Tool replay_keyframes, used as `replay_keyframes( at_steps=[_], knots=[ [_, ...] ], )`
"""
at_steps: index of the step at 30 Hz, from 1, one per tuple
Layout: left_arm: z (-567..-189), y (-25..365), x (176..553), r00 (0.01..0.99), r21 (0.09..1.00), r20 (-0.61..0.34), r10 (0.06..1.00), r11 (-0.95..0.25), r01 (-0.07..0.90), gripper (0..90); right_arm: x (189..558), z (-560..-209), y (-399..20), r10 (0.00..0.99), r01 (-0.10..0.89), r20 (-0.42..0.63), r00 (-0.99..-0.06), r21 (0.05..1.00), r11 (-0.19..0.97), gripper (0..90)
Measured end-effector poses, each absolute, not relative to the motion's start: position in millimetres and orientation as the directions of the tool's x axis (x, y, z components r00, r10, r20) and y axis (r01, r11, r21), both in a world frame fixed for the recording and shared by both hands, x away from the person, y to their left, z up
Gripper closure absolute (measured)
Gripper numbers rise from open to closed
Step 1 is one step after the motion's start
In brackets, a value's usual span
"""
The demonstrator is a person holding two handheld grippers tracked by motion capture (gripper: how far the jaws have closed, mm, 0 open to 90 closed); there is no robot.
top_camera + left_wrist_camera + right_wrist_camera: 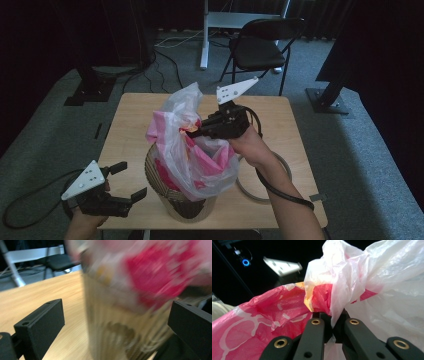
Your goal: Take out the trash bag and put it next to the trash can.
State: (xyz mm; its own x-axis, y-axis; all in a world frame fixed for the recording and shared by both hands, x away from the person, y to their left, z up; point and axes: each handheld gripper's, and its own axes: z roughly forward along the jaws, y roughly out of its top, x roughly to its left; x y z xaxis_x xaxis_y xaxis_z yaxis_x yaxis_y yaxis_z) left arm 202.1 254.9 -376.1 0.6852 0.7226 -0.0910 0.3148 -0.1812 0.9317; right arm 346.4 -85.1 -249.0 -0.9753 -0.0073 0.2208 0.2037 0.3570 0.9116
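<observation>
A red and white plastic bag [192,145] lines a ribbed wicker bin [186,202] near the table's front edge and rises well above its rim. My right gripper [192,131] is shut on the bag's upper edge, holding it up; in the right gripper view the white film [339,302] is pinched between the closed jaws. My left gripper [129,181] stands open at the front left, beside the bin and apart from it. In the left gripper view the blurred bin [120,325] and bag [155,277] lie ahead between the spread jaws.
The bin stands on a small wooden table [130,135]. A grey ring [280,175] lies on it to the right, partly under my right forearm. Behind the table are a black folding chair [260,47], a white desk leg [204,35] and dark stand bases on grey carpet.
</observation>
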Motion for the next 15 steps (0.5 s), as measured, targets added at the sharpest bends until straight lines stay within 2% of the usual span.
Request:
replay_keyframes(
  at_steps=[2,11,15],
  knots=[
    [-391.6,258.9,204.1,0.646,0.924,-0.115,0.754,-0.158,0.349,1.0,347.4,-243.8,-88.1,-0.003,0.202,0.216,-0.976,0.917,0.344,89.6],
    [-456.8,262.0,216.7,0.591,0.861,-0.172,0.788,-0.171,0.478,0.8,349.7,-217.5,-100.6,-0.006,0.184,0.195,-0.981,0.937,0.297,89.5],
    [-475.1,263.3,219.2,0.557,0.852,-0.145,0.818,-0.183,0.490,0.8,350.6,-209.3,-102.8,0.000,0.178,0.186,-0.983,0.942,0.285,89.5]
  ],
)
